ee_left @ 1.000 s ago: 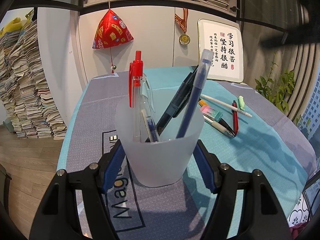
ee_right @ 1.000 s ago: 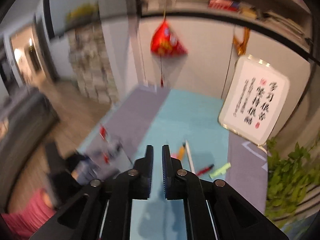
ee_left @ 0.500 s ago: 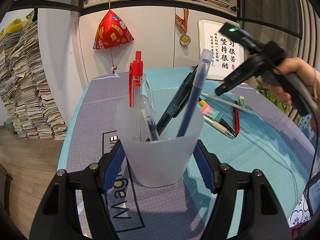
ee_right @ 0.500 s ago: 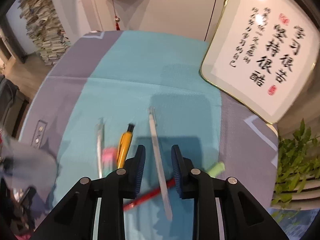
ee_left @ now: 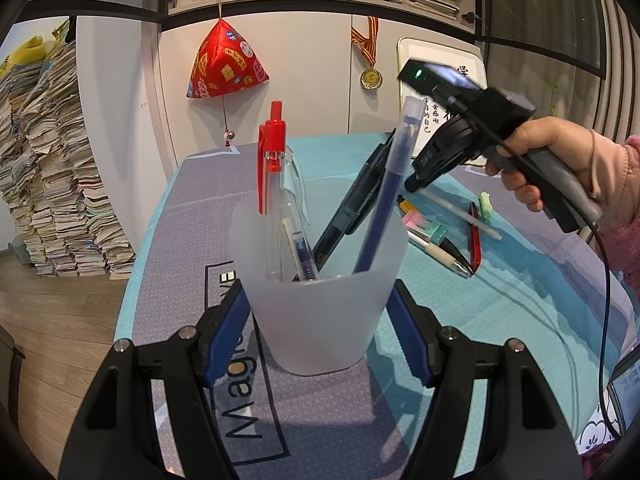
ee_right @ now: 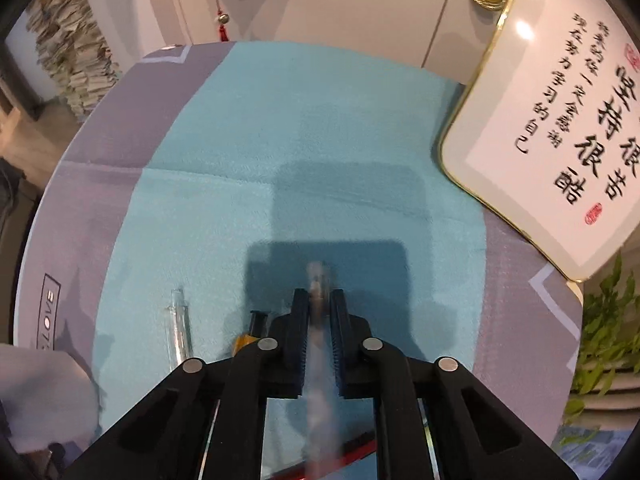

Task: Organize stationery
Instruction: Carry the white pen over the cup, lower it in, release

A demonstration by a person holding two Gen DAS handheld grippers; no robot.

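The left gripper (ee_left: 320, 320) has its blue pads (ee_left: 226, 332) pressed against both sides of the frosted cup (ee_left: 318, 300), which stands upright on the grey part of the table mat (ee_left: 320, 412). In the cup stand a red-capped pen (ee_left: 273, 184), a clear pen (ee_left: 294, 232), a black pen (ee_left: 352, 208) and a blue pen (ee_left: 390, 196), the last two leaning right.

Behind and right of the cup, on the teal cloth, lie a pink-and-mint eraser (ee_left: 424, 227), a white-gripped pen (ee_left: 444, 256), a red pen (ee_left: 475, 236) and a small green piece (ee_left: 485, 202).

Above these, a hand (ee_left: 548, 156) holds the right gripper (ee_right: 320, 300), pointing steeply down. Its jaws are closing, nearly together, around a blurred grey-white pen (ee_right: 320, 344) that runs between the pads; the pen's far end sticks out past the tips. Left of it lie an orange pen (ee_right: 250, 332) and a clear tube (ee_right: 178, 332).

Farthest from the cup, a framed calligraphy board (ee_right: 560, 132) leans on the wall.
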